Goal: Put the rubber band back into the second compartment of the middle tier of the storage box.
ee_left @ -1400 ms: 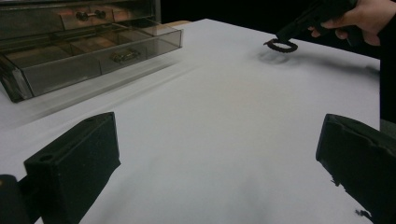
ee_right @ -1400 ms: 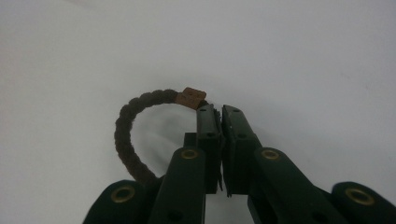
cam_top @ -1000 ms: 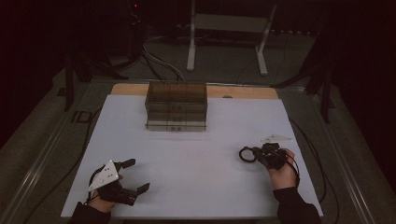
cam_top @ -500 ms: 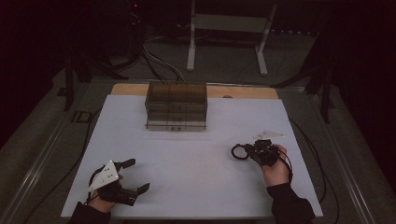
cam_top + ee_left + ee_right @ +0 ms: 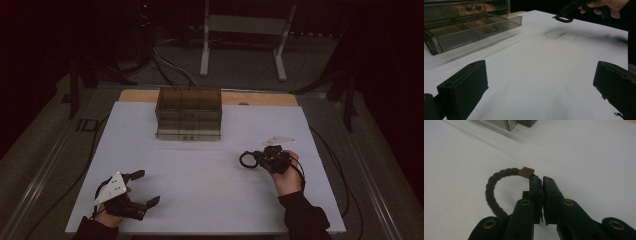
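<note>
- The left gripper (image 5: 141, 188) sits low at the near left of the high view, its jaws spread wide apart, with the grey three-cornered plate on top.
- The left hand (image 5: 107, 216) grips it from below.
- The right gripper (image 5: 251, 159) points left, jaws pressed together.
- The right hand (image 5: 286, 176) wraps its handle, and the dark sleeve (image 5: 305, 220) runs back toward the near edge.
</note>
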`<control>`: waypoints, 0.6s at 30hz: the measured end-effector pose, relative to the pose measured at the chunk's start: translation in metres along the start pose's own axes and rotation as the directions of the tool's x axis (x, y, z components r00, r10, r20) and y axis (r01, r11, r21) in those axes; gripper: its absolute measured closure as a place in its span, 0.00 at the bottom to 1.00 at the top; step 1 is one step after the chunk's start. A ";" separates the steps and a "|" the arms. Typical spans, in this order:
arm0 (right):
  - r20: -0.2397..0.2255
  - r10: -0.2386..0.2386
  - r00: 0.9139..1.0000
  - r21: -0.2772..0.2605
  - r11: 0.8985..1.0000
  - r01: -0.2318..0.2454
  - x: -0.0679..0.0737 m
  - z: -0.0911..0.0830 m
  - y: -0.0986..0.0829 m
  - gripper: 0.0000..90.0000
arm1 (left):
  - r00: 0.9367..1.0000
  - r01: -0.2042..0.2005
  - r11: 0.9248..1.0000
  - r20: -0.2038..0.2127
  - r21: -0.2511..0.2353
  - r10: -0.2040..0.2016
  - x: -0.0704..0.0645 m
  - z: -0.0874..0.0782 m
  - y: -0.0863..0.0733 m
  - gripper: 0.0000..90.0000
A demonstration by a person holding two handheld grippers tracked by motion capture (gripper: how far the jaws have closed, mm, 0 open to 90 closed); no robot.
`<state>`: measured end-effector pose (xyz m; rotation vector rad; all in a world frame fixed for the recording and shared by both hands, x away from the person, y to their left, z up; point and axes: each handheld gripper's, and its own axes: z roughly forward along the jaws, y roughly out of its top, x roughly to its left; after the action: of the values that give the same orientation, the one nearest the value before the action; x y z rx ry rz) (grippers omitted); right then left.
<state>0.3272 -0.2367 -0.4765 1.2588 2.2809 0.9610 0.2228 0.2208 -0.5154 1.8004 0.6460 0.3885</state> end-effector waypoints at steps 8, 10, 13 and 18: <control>-0.012 -0.019 1.000 -0.009 1.000 0.019 0.007 0.003 0.012 0.96 | 1.000 0.004 1.000 -0.001 -0.005 -0.004 0.000 0.000 0.000 0.00; -0.017 -0.026 1.000 -0.010 1.000 0.026 0.009 0.004 0.015 0.96 | 1.000 0.000 1.000 -0.001 -0.003 0.000 -0.001 0.000 0.000 0.00; -0.022 -0.032 0.999 -0.012 0.999 0.032 0.012 0.005 0.019 0.96 | 1.000 0.001 1.000 0.000 -0.002 -0.001 0.000 0.000 0.000 0.00; -0.029 -0.040 0.999 -0.022 0.999 0.039 0.016 0.007 0.026 0.96 | 1.000 0.001 1.000 0.000 -0.004 -0.001 0.000 0.000 0.000 0.00</control>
<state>0.3380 -0.2108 -0.4629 1.1944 2.3023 0.9934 0.2223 0.2208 -0.5150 1.7962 0.6460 0.3888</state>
